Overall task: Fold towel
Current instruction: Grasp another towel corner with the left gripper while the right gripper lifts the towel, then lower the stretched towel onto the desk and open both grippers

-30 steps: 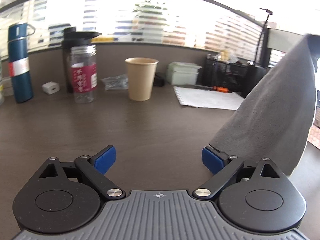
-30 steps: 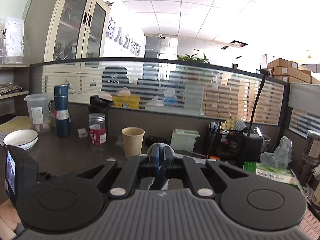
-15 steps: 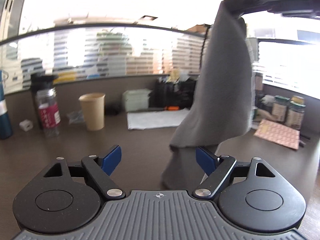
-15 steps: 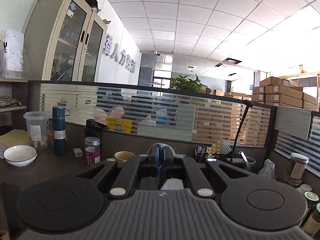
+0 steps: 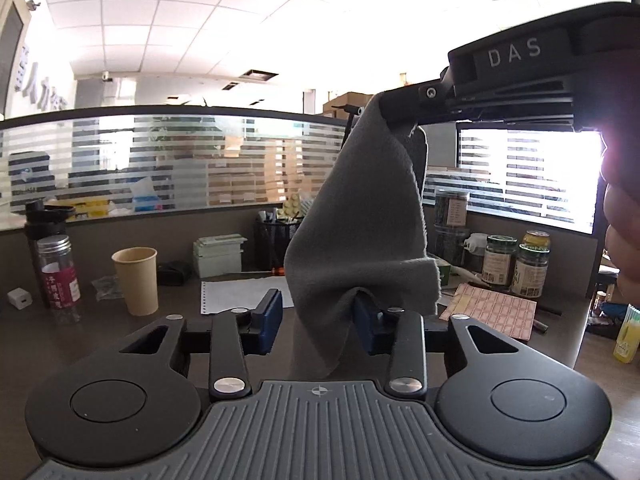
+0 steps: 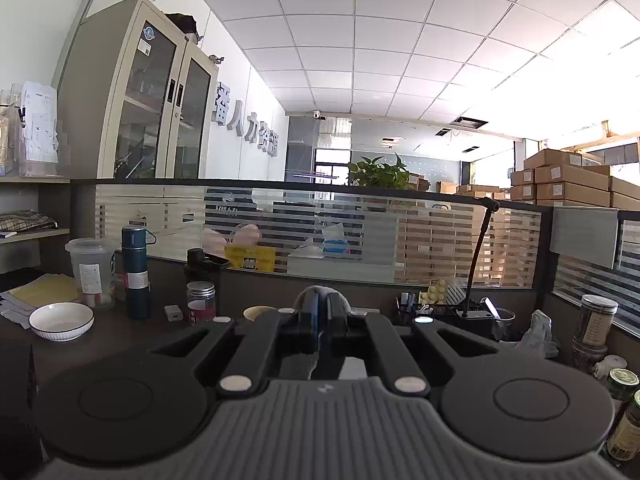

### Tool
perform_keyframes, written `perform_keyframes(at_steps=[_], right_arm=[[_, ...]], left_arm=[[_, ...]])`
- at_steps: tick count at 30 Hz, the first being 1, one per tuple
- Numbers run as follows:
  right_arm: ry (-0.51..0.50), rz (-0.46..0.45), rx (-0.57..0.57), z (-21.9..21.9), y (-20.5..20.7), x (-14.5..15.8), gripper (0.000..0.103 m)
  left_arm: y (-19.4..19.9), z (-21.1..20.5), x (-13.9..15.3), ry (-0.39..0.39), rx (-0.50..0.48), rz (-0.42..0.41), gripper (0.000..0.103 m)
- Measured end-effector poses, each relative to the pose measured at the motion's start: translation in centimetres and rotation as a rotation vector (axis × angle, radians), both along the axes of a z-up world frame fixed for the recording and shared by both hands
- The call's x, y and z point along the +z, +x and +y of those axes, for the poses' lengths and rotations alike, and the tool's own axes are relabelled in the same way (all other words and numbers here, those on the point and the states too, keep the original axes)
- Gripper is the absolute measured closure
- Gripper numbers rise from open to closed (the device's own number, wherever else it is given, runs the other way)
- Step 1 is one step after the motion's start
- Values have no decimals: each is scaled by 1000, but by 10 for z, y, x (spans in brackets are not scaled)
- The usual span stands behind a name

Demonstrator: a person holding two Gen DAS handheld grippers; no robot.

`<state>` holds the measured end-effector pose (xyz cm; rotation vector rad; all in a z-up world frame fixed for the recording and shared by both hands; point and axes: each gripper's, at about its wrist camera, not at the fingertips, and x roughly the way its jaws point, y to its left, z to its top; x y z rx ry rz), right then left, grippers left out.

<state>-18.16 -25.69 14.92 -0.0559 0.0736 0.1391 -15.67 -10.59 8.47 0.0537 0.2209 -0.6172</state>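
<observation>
The right gripper (image 6: 320,312) is raised high above the left gripper (image 5: 316,314), seen from below and to the side in the left wrist view, its black body marked "DAS". Its fingers are pressed together on a corner of the towel (image 5: 360,232), which hangs down from them. The left gripper sits level, low beside the towel's bottom edge, its blue pads (image 5: 270,314) parted with the cloth hanging between them and draping over the right pad. The person's hand (image 5: 622,240) shows blurred at the right edge.

Grey towel (image 5: 360,232), blue-padded black tongs (image 5: 316,316), tan cup (image 5: 136,280)
</observation>
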Motion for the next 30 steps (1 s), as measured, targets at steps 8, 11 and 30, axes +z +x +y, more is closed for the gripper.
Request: perform_keyframes(at_steps=[8,11,30], right_arm=[[15,-11,-20,-10,-8,0,98],[18,-23,-43,-14,-10,1,99],[-70,94,28,25,74,-23,99]], left_arm=[[7,11,10,-52,-25,38,95],[1,13,19,-83,-57,41,95],[17,101,-1,-391,17,324,94]])
